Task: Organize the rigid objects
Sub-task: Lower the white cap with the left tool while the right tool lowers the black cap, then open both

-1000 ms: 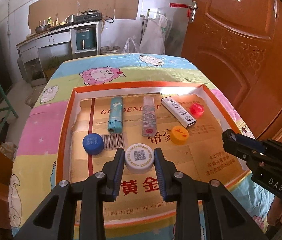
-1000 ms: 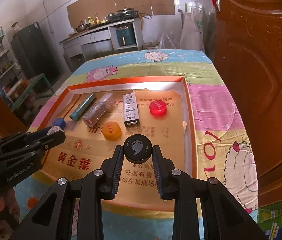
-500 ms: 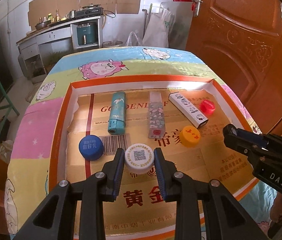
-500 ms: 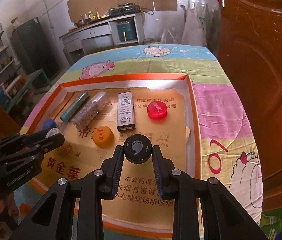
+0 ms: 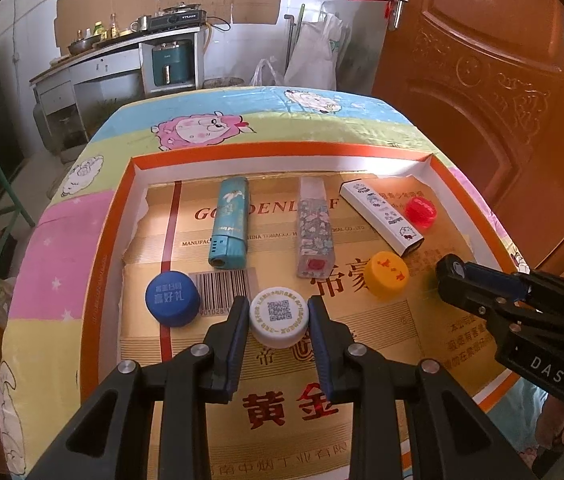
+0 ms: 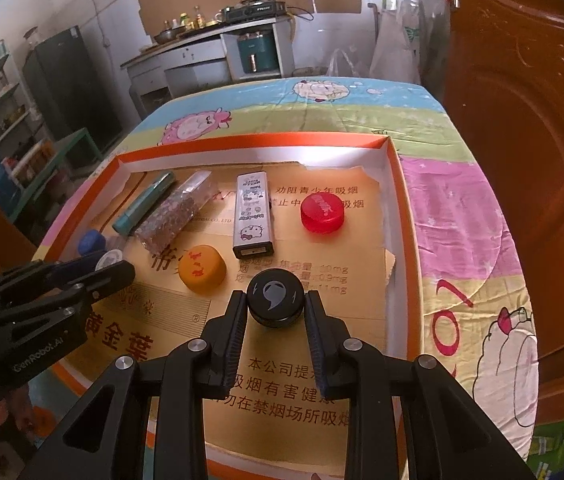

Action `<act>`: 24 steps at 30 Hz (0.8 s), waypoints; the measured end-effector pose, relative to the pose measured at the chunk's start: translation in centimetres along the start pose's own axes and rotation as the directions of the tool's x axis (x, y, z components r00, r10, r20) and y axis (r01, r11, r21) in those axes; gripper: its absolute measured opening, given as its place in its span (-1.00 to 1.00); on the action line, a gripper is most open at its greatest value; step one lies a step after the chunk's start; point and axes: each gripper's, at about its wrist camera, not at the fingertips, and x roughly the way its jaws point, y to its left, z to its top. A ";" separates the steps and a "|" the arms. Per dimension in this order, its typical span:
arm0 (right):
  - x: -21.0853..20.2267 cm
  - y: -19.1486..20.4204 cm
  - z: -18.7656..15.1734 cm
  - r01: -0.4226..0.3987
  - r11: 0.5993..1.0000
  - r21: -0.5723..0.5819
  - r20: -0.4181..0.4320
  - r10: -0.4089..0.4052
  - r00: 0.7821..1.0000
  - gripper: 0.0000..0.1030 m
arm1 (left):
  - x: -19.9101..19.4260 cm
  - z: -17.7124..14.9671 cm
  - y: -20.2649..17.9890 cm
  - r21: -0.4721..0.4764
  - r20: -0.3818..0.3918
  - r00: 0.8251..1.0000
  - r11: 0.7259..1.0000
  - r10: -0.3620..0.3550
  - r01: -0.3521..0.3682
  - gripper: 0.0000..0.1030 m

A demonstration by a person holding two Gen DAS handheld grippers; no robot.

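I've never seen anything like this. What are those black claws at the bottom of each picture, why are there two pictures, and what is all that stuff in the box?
No robot here: a person holds two hand-held grippers, each with a wide-angle camera looking along its fingers. One picture comes from the left gripper, the other from the right gripper; each also shows the other gripper at its edge.

On the table sits a shallow orange tray lined with cardboard. In it lie three lighters in a row, teal, floral and white, plus blue, orange and red caps.

The left gripper is clamped on a white cap, the right one on a black cap.
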 end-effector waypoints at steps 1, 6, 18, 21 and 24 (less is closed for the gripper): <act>0.1 0.0 0.0 -0.001 1.000 0.000 -0.003 0.001 1.000 -0.42 | 0.0 0.0 0.0 -0.003 0.000 1.000 1.000 -0.005 0.005 -0.41; 0.4 0.1 -0.1 0.003 1.000 -0.006 -0.006 -0.003 1.000 -0.42 | 0.2 0.0 0.3 -0.019 -0.004 1.000 1.000 -0.025 0.025 -0.41; 0.8 0.4 -0.2 0.025 0.999 -0.031 0.002 -0.025 1.000 -0.41 | 0.2 -0.1 -0.2 0.005 0.007 1.000 1.000 -0.028 0.028 -0.30; 0.8 0.4 -0.2 0.022 0.999 -0.032 0.003 -0.022 1.000 -0.34 | 0.0 -0.2 -0.1 -0.003 0.012 0.999 0.999 -0.035 0.035 -0.27; 0.8 0.6 -0.2 0.019 0.999 -0.043 0.003 -0.019 1.000 -0.22 | -0.5 0.0 0.2 -0.019 0.025 0.999 0.999 -0.036 0.037 -0.27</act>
